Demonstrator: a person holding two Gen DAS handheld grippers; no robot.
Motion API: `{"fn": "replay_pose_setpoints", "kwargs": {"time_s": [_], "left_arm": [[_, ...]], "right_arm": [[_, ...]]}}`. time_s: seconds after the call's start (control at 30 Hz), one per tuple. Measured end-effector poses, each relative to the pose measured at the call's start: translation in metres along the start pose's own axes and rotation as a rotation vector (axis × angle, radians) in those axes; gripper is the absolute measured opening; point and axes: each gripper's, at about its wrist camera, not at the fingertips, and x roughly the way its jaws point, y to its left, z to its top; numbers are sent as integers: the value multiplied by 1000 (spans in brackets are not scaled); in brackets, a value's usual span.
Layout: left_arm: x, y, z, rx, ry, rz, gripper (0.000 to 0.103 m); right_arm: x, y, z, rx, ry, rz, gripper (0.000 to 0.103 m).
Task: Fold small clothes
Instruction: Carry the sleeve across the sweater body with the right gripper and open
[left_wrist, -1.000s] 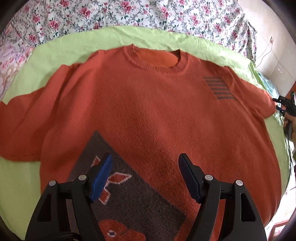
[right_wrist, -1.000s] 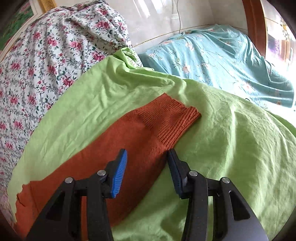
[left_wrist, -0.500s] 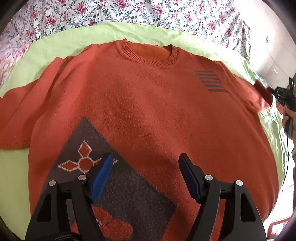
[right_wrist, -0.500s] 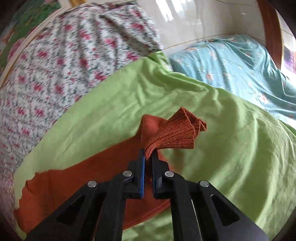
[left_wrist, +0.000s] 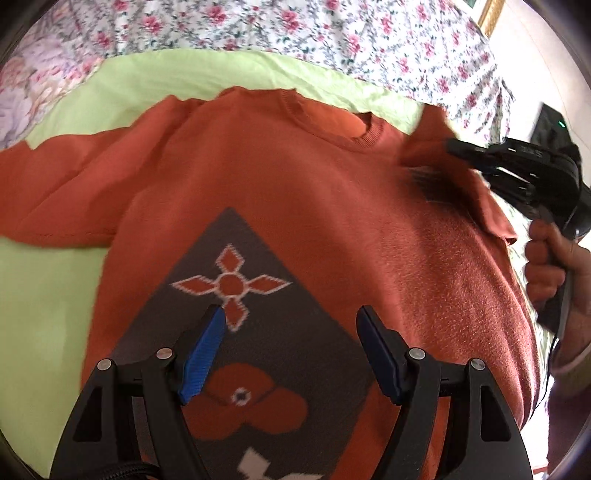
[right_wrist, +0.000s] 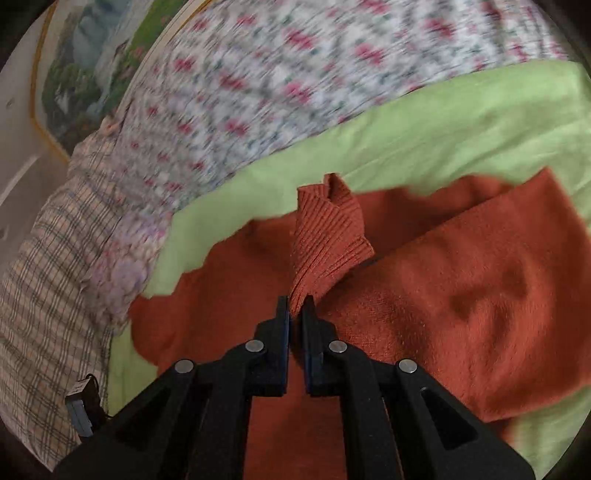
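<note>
Knitwear in a rust-orange shade, the sweater (left_wrist: 314, 206) lies front-up on a lime-green sheet (left_wrist: 48, 295), with a floral quilt (left_wrist: 332, 40) bunched along the far edge of the bed. Its lower front carries a dark grey diamond panel (left_wrist: 266, 332) worked with an orange four-petal motif outlined in white, and below that a rounder orange flower shape with a small dark centre. The round neckline is ribbed, and a small patch of dark horizontal stripes (left_wrist: 432, 184) sits on the chest near the right shoulder. The left gripper (left_wrist: 290, 350) hovers over the grey panel with its blue-padded fingers spread wide and nothing between them. The right gripper (right_wrist: 295, 314) has its fingers pressed nearly together on the ribbed sleeve cuff (right_wrist: 325, 236), which fans out crumpled above the tips and is lifted over the sweater's chest, so the sleeve doubles back across the body. In the left wrist view the right hand (left_wrist: 550, 280) grips that tool's handle beside the striped patch. A checked fabric (right_wrist: 48, 288) lies at the left of the bed beyond the quilt.
</note>
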Motion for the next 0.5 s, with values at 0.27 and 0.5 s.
{"fn": "replay_pose_setpoints", "kwargs": {"time_s": [0.27,0.5], "left_arm": [[-7,12,-2,-25,-13,-8,74],[24,13,24,-76,4,-88,74]], "right_arm": [[97,77,-35,-70,165,133,7],[128,80,-54,-3,236,186,15]]}}
